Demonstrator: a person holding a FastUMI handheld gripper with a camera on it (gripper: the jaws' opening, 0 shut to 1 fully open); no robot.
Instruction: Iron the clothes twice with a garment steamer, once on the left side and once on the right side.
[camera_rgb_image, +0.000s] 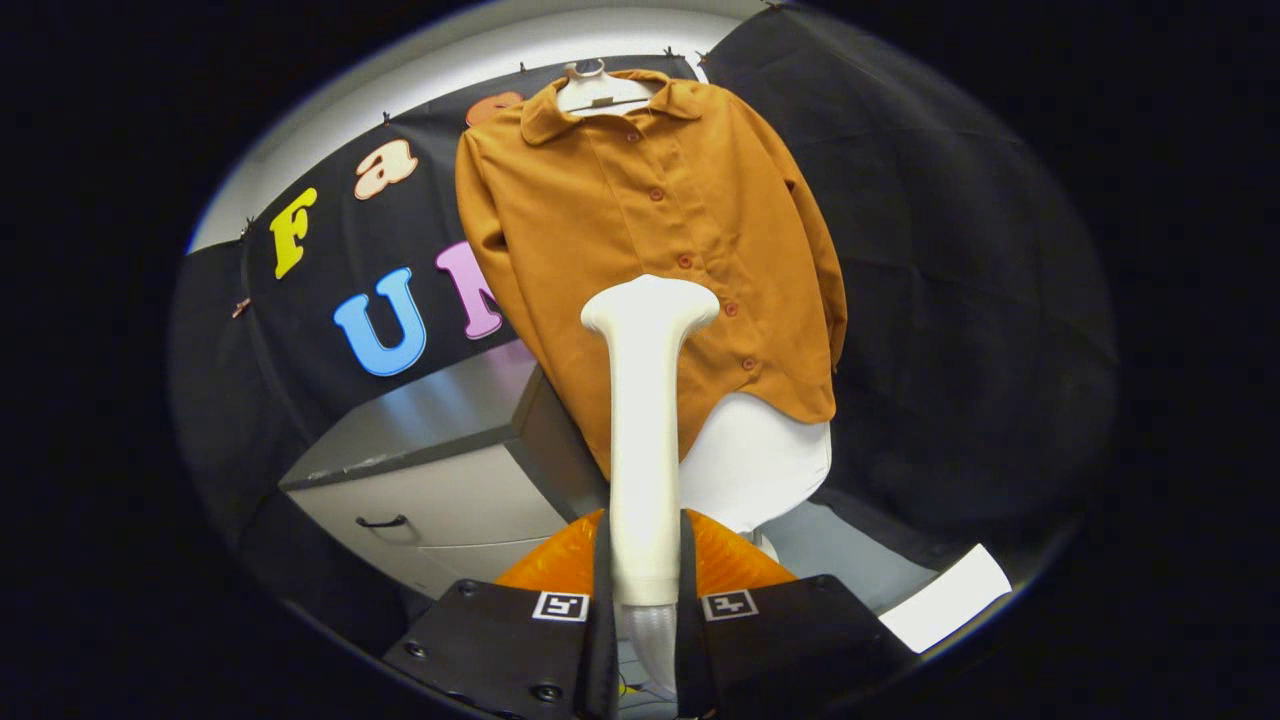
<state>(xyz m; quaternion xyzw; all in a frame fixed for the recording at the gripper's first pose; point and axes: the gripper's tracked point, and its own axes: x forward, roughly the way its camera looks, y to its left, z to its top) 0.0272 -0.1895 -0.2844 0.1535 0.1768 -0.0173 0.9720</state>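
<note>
An orange-brown button shirt (600, 230) hangs on a white hanger (600, 92) against the black booth wall, beyond the fingers. A white garment steamer (645, 440) stands up between my fingers, its handle clamped by both of them. Its wide head (650, 305) sits in front of the shirt's lower middle, by the button line; whether it touches the cloth I cannot tell. My gripper (645, 590) is shut on the steamer's handle. A white board (755, 465) shows below the shirt's hem.
A grey cabinet (440, 490) with a dark drawer handle (381, 521) stands to the left of the shirt, low down. An orange ribbed object (725, 560) lies just behind the fingers. A white sheet (945, 598) lies on the floor to the right.
</note>
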